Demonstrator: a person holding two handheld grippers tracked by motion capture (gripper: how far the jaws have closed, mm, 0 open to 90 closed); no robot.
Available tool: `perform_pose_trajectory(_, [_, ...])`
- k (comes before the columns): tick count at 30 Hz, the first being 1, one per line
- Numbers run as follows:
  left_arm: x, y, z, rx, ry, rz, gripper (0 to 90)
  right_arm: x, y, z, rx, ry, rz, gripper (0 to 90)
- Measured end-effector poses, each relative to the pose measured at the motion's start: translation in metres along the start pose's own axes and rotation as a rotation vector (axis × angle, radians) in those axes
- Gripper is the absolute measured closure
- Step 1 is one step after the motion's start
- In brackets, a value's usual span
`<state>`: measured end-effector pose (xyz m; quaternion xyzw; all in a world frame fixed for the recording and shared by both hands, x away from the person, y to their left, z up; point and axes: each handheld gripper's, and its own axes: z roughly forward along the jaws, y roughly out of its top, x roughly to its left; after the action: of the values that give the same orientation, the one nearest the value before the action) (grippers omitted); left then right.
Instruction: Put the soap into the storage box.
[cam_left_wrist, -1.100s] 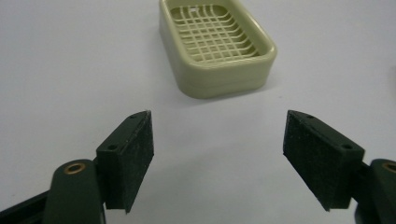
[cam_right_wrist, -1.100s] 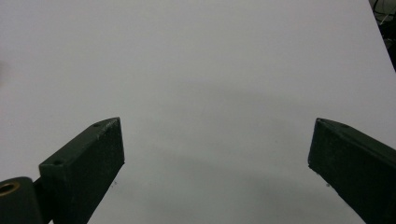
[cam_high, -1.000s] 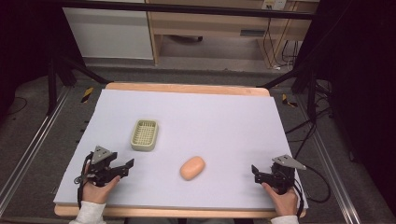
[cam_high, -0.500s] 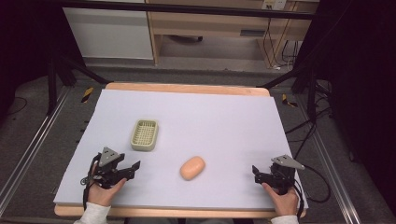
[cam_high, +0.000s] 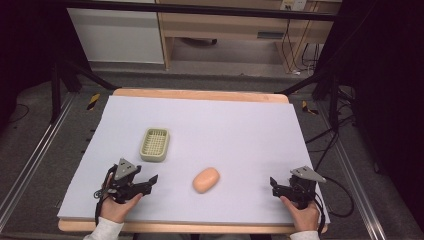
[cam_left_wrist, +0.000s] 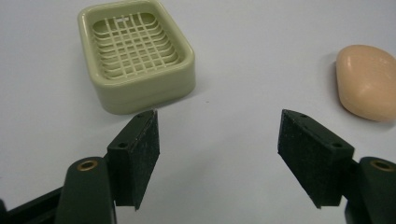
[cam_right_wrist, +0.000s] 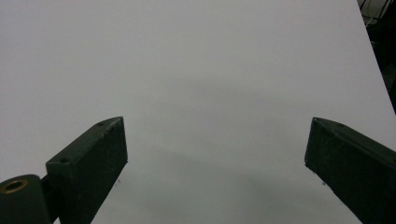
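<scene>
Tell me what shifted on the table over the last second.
The left tongs slid forward and rightward, toward the soap, jaws open and holding nothing. The right tongs kept their place near the table's right front edge, open and empty. The soap and the green soap dish did not move; nothing was grasped or released.
</scene>
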<state>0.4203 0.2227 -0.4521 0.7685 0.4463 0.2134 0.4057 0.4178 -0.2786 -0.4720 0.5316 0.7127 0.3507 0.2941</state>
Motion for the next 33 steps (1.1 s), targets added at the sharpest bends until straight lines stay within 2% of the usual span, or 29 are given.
perform_pose_trajectory(14, [-0.017,0.009,0.001,-0.010,-0.035,0.035,27.7,0.002,0.002,-0.001,-0.018,0.021,0.000,5.2])
perform_pose_trajectory(21, [-0.024,0.014,0.005,0.000,-0.055,0.050,27.2,0.001,0.002,-0.003,-0.044,0.049,0.034,4.0])
perform_pose_trajectory(28, [-0.032,0.020,0.008,0.005,-0.076,0.054,26.6,0.001,0.003,-0.003,-0.046,0.037,0.028,3.8])
perform_pose_trajectory(33, [-0.038,0.023,0.010,0.014,-0.091,0.076,25.8,0.002,0.003,-0.003,-0.046,0.039,0.031,3.9])
